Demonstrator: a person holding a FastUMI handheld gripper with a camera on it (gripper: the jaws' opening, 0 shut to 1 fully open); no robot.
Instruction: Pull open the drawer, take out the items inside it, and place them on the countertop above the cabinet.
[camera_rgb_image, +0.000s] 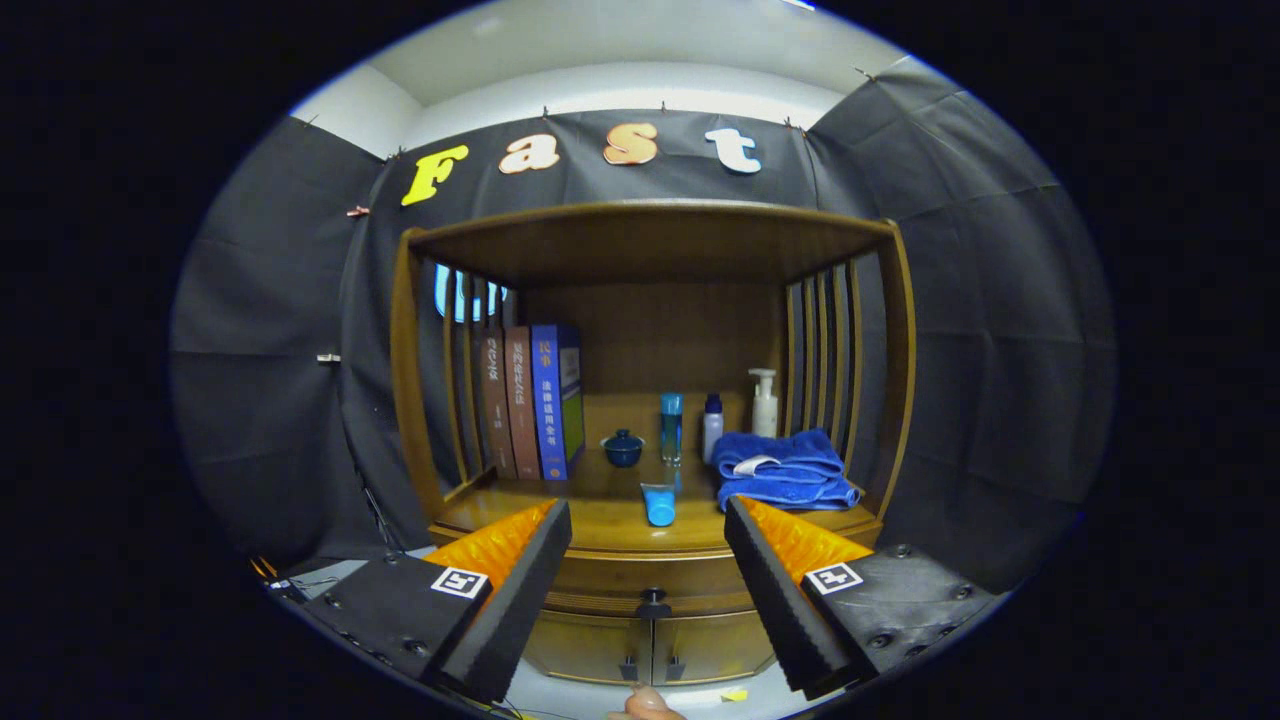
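A wooden cabinet (650, 560) stands ahead with its drawer (650, 578) shut, a dark knob (653, 604) at the drawer's middle. On the countertop (600, 505) above it lies a small blue tube (658, 503), straight beyond the gap between my fingers. My gripper (648, 580) is open, held back from the cabinet at drawer height, with nothing between the fingers. The knob sits in the gap between the fingers, farther on.
On the countertop stand three books (528, 400) at the left, a small dark blue lidded pot (622, 448), a blue bottle (671, 426), a white bottle (712, 425), a pump bottle (764, 402) and folded blue towels (785, 470). Two cabinet doors (650, 645) lie below the drawer.
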